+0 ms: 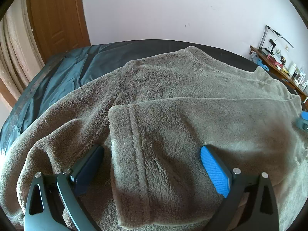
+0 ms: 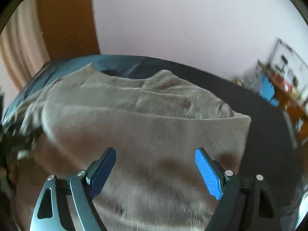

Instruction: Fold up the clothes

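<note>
One grey fleece garment (image 1: 192,88) spread on the bed (image 1: 63,73), a sleeve (image 1: 154,154) already laid across its body. Left gripper (image 1: 151,165) and right gripper (image 2: 155,171): both spread wide, holding nothing. Mid-fold, judged; next calls for pinching an edge.

Both wrist views close above garment (image 1: 173,100), facing wall (image 1: 173,9).
</note>
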A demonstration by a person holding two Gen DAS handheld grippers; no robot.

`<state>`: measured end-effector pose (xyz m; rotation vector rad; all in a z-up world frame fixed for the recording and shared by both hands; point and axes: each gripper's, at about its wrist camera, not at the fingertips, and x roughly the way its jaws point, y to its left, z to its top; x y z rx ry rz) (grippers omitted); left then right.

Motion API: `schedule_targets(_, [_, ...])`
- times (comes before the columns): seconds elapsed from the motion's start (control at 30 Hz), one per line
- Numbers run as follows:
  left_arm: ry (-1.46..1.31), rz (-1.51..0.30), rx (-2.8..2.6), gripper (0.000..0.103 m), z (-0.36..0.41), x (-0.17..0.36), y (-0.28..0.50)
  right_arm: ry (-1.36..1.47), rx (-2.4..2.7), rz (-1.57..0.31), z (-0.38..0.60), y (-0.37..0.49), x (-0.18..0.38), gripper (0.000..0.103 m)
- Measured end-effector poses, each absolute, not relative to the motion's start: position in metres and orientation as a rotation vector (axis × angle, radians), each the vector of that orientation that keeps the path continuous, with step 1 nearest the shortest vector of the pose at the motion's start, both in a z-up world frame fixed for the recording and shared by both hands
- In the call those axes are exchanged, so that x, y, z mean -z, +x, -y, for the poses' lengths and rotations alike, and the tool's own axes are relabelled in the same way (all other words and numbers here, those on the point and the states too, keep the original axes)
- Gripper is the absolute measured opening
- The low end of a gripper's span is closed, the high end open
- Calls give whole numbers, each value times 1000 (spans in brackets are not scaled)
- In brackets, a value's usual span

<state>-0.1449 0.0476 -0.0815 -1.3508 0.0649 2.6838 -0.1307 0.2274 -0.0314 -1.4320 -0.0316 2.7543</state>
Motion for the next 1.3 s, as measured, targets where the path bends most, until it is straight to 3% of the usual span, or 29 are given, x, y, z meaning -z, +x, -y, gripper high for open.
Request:
schedule_targets(0.17, [-1352, -67, -2681, 102, -47, 83, -147, -1492, -2670, -114, -258, -158, 65, 86])
schedule_targets(0.3, [-1354, -71, -2683, 102, -47, 83, -147, -1463, -2683, -47, -257, -157, 72, 90])
schedule_targets(0.7, [-1354, -74, -2684, 102, -48, 82, -144, -1393, -2736, -125, -231, -117, 45, 91])
schedule_targets(0.83, [-1355, -73, -2684, 102, -48, 82, -144, -1422, -2899, -34, -172, -66, 32, 91])
schedule_targets(1.07, [-1362, -68, -2680, 102, -47, 81, -144, -1565, -2929, 80, -111, -16, 69, 91])
schedule_targets(1.3, [-1452, -6, -2643, 102, -35, 66, -135, -1505, -2945, 174, -104, -6, 90, 102])
